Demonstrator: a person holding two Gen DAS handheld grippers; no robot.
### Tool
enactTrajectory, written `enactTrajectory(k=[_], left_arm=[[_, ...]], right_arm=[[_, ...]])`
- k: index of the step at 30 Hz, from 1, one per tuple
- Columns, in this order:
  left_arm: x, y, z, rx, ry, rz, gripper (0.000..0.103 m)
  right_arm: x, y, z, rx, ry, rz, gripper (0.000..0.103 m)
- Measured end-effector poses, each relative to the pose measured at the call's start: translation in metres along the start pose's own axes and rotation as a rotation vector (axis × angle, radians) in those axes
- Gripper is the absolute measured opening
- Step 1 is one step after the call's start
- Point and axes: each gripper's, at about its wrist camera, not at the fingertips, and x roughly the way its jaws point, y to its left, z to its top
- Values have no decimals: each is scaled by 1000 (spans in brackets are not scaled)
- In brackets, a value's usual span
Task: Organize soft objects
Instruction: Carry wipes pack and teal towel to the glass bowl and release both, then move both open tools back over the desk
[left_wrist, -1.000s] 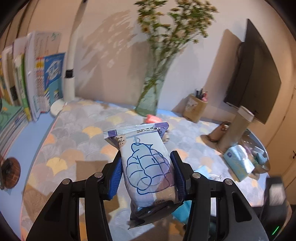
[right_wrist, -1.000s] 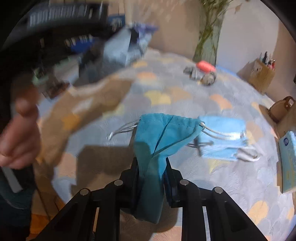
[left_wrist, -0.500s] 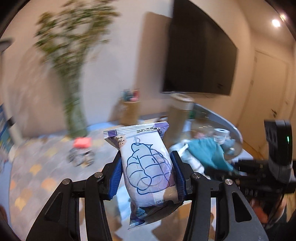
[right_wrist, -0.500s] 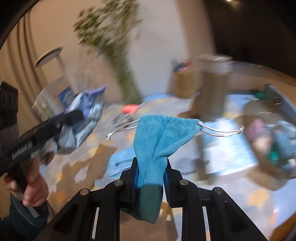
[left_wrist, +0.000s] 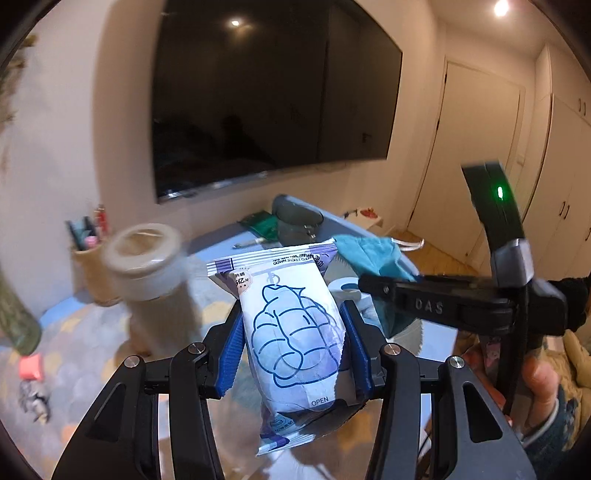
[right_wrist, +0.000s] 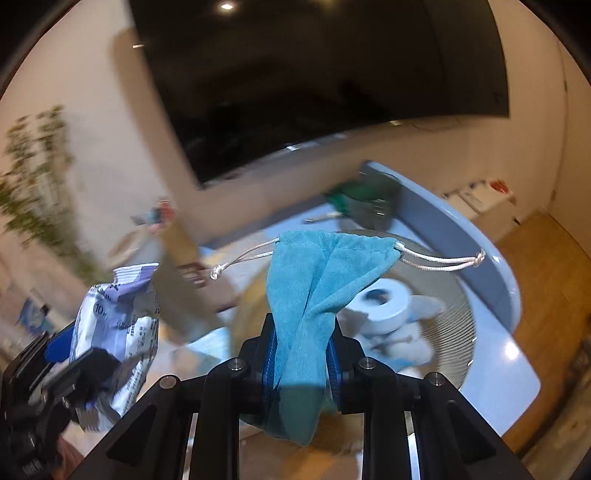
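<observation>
My left claw (left_wrist: 293, 352) is squeezing the wipes packet (left_wrist: 291, 332) at its middle, frame centre; it feels light, crinkly and slippery. My right claw (right_wrist: 303, 354) is pinching the soft teal pouch (right_wrist: 314, 280) low down, cords dangling, above the round tray (right_wrist: 461, 314) at right.

A dark wall-mounted screen (left_wrist: 273, 99) is seen above the bench (left_wrist: 92, 332). A pen holder (left_wrist: 88, 243) is placed near the wall, beside a blurred pale cylindrical container (left_wrist: 147, 266). A green packet (left_wrist: 260, 223) lies next to a grey cup (left_wrist: 297, 225). 1 pink item (left_wrist: 30, 365) is noted at left.
</observation>
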Motion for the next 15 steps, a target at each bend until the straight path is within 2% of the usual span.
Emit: enactTrajectory(k=[4,5,6,7,8,10,15], left_arm=[[41,-13,5,39,11,29,48],[49,-15,7,43,3,39,50],[58,-16,8,42,-4,49,57],[62,-17,7,39,-4,60,63],[66,-17,6,36,1,66,74],[69,-16,2,28,19,56,76],[49,-17,-12,43,57,22,76]], right_arm=[[21,-26,22,46,13,-31,24],[28,-30,28,55,16,-32,29],[38,-36,35,59,35,-42,35],[43,-40,37,58,52,-53,57],[50,-44,38,54,78,-74,69],[55,-50,32,46,104,-87,69],[34,-65,10,62,80,-61,69]])
